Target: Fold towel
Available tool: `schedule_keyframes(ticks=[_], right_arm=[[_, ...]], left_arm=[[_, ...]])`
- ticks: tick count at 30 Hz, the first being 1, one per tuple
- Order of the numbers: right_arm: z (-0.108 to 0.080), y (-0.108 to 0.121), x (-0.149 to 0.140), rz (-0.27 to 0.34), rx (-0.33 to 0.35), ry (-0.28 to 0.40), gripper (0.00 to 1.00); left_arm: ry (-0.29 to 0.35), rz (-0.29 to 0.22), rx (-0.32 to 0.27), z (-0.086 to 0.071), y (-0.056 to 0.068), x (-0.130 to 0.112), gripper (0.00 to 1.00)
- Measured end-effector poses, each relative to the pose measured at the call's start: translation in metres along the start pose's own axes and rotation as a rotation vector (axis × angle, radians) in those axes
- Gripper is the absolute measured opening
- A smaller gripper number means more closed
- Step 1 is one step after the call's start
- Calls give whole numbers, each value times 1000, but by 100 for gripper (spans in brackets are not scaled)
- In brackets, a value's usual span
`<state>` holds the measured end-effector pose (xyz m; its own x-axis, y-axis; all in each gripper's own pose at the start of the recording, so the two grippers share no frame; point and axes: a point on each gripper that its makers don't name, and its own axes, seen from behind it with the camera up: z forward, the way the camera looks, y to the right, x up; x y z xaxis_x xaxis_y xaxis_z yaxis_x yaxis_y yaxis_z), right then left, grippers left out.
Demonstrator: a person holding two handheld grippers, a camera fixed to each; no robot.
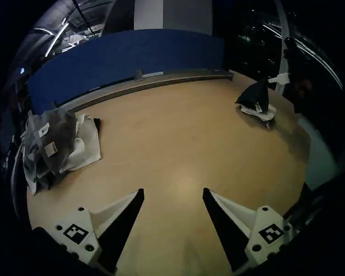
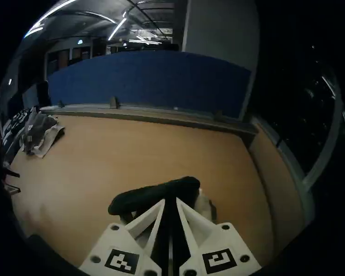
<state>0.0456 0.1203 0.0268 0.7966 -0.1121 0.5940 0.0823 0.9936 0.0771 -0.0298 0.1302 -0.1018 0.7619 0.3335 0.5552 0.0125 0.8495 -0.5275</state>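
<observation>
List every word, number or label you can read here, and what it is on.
Nothing readable.
White tags on the bagged pile: too small and blurred.
Squares on the left gripper and on the right gripper, shut on the dark towel: patterns, no letters.

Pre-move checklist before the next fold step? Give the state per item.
1. Right gripper closed on dark towel: ok, fingers together at its edge.
2. Left gripper free: ok, open over bare table.
3. Towel lying flat: not ok, bunched and peaked up in the left gripper view.
4. White cloth under the towel left out of the grip: cannot tell.
5. Bagged pile away from the towel: ok, at the opposite table edge.
</observation>
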Motion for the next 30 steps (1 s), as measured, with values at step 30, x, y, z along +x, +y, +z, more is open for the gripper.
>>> schedule_keyframes(ticks=[30], right_arm=[[-4, 61, -146, 208, -216, -241, 3]], left_arm=[[-6, 22, -2, -6, 2, -2, 95]])
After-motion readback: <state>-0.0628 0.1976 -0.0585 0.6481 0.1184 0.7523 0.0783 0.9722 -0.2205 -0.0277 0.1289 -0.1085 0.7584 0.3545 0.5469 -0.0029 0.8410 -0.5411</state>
